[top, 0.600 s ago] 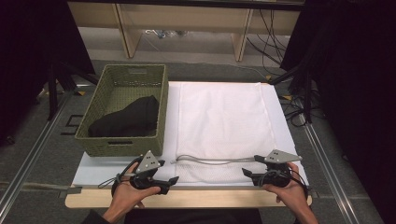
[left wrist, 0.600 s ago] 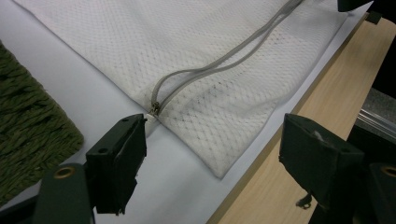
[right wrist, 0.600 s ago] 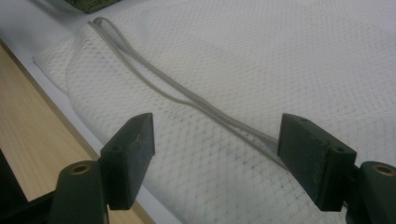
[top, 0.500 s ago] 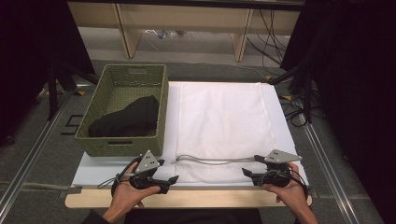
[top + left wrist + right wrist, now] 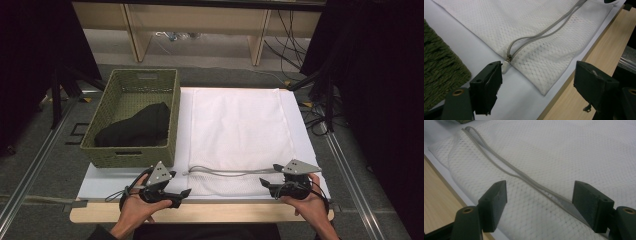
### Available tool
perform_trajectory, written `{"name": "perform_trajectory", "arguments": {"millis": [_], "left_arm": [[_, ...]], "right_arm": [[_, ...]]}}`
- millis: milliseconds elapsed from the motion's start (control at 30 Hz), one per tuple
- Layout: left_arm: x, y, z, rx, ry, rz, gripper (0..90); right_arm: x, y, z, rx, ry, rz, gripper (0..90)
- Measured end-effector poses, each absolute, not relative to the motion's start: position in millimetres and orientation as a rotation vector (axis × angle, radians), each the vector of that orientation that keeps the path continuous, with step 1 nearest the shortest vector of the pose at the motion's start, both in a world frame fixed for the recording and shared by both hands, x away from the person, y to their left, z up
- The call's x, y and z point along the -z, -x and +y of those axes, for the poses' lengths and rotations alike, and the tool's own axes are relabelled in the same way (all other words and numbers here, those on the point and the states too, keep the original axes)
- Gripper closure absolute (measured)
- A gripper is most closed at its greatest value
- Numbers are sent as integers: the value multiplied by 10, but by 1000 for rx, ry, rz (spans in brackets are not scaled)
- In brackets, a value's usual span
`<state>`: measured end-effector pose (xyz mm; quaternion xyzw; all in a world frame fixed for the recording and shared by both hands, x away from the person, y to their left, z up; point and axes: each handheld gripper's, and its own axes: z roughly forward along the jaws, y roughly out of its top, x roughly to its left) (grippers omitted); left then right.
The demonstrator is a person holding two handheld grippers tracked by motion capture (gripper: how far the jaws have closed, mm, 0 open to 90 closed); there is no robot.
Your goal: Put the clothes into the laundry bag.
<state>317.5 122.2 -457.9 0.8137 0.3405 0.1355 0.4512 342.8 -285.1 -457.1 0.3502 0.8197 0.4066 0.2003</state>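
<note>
Left gripper [image 5: 184, 192]: fingers apart, nothing held; zipper pull [image 5: 508, 59] seen at its 11 o'clock, just beyond the near finger. Zipper [image 5: 225, 172] runs left-right across the mesh bag [image 5: 240, 130] on the surface. Right gripper [image 5: 264, 182]: fingers apart, straddling the zipper's other end.

A grey three-cornered plate is carried atop each black two-jaw gripper, left [image 5: 165, 189] and right [image 5: 280, 186]; brass-ringed screw holes are seen beside the blocky jaws.

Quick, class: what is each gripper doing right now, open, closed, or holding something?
Left gripper: open, holding nothing, jaws apart near the mesh bag and its zipper pull.
Right gripper: open, holding nothing, jaws apart over the bag.
</note>
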Motion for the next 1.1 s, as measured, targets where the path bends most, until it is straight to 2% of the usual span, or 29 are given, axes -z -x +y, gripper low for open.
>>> {"name": "perform_trajectory", "arguments": {"millis": [367,700,1100], "left_arm": [[4580,-3190,1226,-348,-2002,835,224],[4558,-3196,1245,-368,-2035,818,222],[4567,-3183,1217,-346,-2006,826,222]], "right_arm": [[4574,-3584,-2710,-1066,-866,2292,283],[4645,-4068,-2421,-989,-736,2428,253],[4788,-4226,-2224,-877,-634,2542,236]]}}
